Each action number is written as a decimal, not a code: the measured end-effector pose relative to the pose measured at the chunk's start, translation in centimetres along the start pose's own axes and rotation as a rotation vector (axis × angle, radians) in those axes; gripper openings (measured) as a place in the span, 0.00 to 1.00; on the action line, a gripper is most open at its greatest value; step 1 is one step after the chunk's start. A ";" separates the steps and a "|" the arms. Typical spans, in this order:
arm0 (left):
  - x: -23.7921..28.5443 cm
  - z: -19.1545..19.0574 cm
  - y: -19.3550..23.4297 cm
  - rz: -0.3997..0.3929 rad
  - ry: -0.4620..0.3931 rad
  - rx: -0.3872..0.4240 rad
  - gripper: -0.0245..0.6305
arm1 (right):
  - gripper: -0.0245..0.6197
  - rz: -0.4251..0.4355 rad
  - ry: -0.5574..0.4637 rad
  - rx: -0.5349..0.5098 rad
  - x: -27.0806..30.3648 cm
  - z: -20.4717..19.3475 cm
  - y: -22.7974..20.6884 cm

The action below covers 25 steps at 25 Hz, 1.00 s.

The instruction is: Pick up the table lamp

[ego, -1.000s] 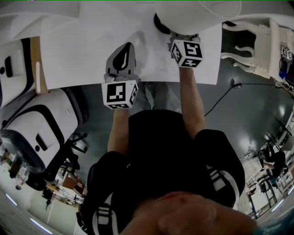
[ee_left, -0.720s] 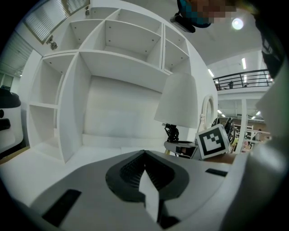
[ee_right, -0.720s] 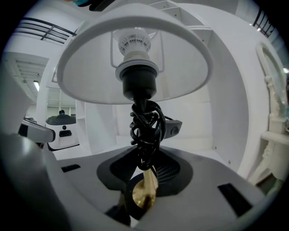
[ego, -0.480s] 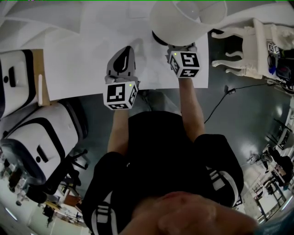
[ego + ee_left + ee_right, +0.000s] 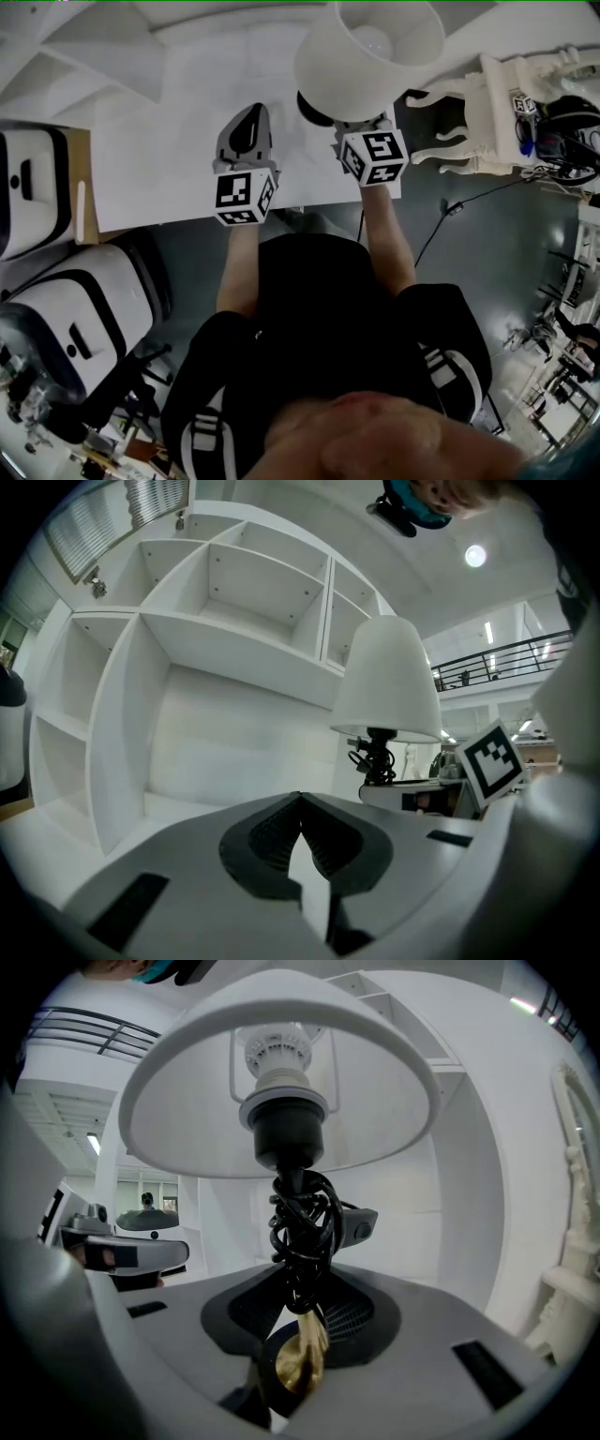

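Note:
The table lamp point(image 5: 370, 54) has a white shade, a black socket, a black cord point(image 5: 300, 1232) coiled round its stem and a brass foot point(image 5: 302, 1358). My right gripper point(image 5: 300, 1330) is shut on the stem low down, just above the brass foot, and holds the lamp upright above the white table point(image 5: 169, 141). In the head view its marker cube point(image 5: 373, 156) shows under the shade, which hides the fingertips. My left gripper point(image 5: 253, 114) hovers to the lamp's left with its jaws shut on nothing; from it I see the lamp point(image 5: 386, 682) at the right.
A white open shelf unit point(image 5: 234, 602) stands behind the table. An ornate white piece of furniture point(image 5: 497, 112) is at the right, with a cable point(image 5: 450, 206) on the grey floor. White-and-black machines point(image 5: 66, 291) stand at the left.
Both grippers have risen. The lamp has come up with the right gripper, and its shade looms larger and lower in the head view.

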State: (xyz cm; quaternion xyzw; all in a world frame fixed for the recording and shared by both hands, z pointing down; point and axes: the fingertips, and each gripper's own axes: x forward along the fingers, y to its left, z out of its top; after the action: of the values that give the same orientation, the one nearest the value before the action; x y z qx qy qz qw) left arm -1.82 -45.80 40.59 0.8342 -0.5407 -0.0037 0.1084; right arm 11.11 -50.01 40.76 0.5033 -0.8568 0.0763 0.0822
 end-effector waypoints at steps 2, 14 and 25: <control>0.3 0.9 -0.4 -0.008 -0.016 0.002 0.05 | 0.21 0.011 0.000 0.004 -0.6 0.8 0.3; 1.0 5.4 -1.2 -0.038 -0.083 0.055 0.05 | 0.21 0.051 -0.021 0.033 -4.0 3.6 1.7; 1.9 5.7 -1.8 -0.073 -0.075 0.075 0.05 | 0.21 0.043 -0.039 0.026 -3.8 3.5 1.6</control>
State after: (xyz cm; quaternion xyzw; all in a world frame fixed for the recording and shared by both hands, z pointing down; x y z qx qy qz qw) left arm -0.12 -47.86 34.88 0.8562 -0.5133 -0.0187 0.0565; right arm 11.29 -46.79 36.49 0.4871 -0.8679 0.0794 0.0572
